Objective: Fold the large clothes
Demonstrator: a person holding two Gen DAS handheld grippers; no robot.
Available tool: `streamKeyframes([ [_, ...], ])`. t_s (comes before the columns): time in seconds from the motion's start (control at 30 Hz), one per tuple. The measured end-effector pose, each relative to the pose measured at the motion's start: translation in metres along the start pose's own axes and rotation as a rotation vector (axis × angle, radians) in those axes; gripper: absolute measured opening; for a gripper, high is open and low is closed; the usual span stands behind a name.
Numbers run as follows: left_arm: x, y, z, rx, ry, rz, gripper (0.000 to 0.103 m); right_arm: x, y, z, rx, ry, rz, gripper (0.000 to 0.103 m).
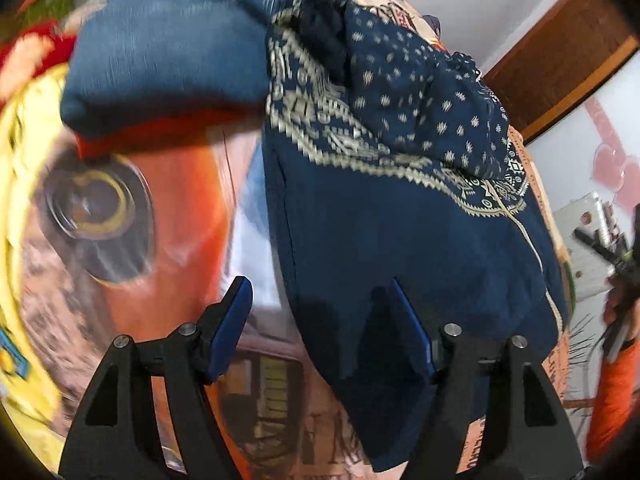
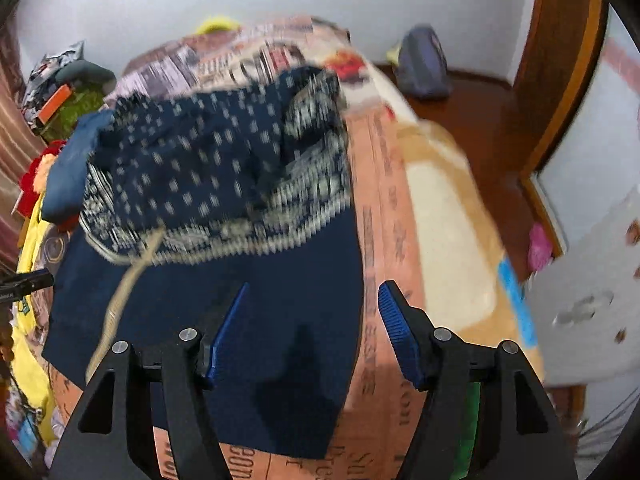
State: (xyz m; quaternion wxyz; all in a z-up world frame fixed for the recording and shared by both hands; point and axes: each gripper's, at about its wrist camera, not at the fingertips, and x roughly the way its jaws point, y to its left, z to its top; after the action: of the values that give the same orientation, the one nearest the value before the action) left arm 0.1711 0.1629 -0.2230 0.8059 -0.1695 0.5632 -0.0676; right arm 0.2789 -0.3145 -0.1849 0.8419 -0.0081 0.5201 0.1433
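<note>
A large navy garment with a cream patterned band lies on a bed covered by a printed sheet. Its dotted upper part is bunched over the plain lower part. My left gripper is open just above the garment's lower left edge, one finger over the cloth and one over the sheet. In the right wrist view the same garment fills the middle. My right gripper is open over its lower right edge, the right finger above the sheet. Neither gripper's pads press on anything.
A folded blue garment on something orange lies at the far left of the bed. Yellow cloth hangs along the bed's left side. A wooden door frame, a dark floor and a grey bag are to the right. A hand in an orange sleeve shows.
</note>
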Motion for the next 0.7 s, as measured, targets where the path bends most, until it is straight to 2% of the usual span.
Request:
streamKeyframes([
  [0.2, 0.019, 0.007, -0.013, -0.095, 0.043, -0.111, 0.070, 0.036, -0.016, -0.023, 0.122, 0.101, 0.095, 0.062],
  [0.27, 0.021, 0.010, -0.015, -0.122, 0.043, -0.146, 0.069, 0.043, -0.022, -0.027, 0.153, 0.103, 0.104, 0.062],
  [0.3, 0.021, 0.011, -0.016, -0.125, 0.034, -0.161, 0.063, 0.044, -0.024, -0.029, 0.168, 0.091, 0.119, 0.062],
  [0.33, 0.020, 0.011, -0.016, -0.120, 0.022, -0.178, 0.058, 0.043, -0.025, -0.030, 0.177, 0.072, 0.129, 0.058],
  [0.37, 0.020, 0.011, -0.015, -0.118, 0.015, -0.193, 0.047, 0.043, -0.025, -0.030, 0.175, 0.067, 0.132, 0.055],
  [0.4, 0.019, 0.010, -0.015, -0.121, 0.010, -0.201, 0.038, 0.043, -0.022, -0.029, 0.160, 0.070, 0.130, 0.044],
  [0.43, 0.019, 0.010, -0.014, -0.122, 0.006, -0.207, 0.033, 0.044, -0.019, -0.028, 0.144, 0.069, 0.130, 0.031],
  [0.5, 0.016, 0.006, -0.012, -0.101, -0.007, -0.186, 0.016, 0.042, -0.016, -0.026, 0.120, 0.057, 0.135, 0.017],
  [0.57, 0.011, 0.003, -0.010, -0.077, -0.019, -0.166, 0.013, 0.036, -0.015, -0.024, 0.112, 0.032, 0.147, 0.009],
  [0.7, -0.006, -0.005, -0.002, -0.036, -0.072, -0.148, 0.010, 0.023, -0.017, -0.013, 0.144, -0.026, 0.204, 0.007],
])
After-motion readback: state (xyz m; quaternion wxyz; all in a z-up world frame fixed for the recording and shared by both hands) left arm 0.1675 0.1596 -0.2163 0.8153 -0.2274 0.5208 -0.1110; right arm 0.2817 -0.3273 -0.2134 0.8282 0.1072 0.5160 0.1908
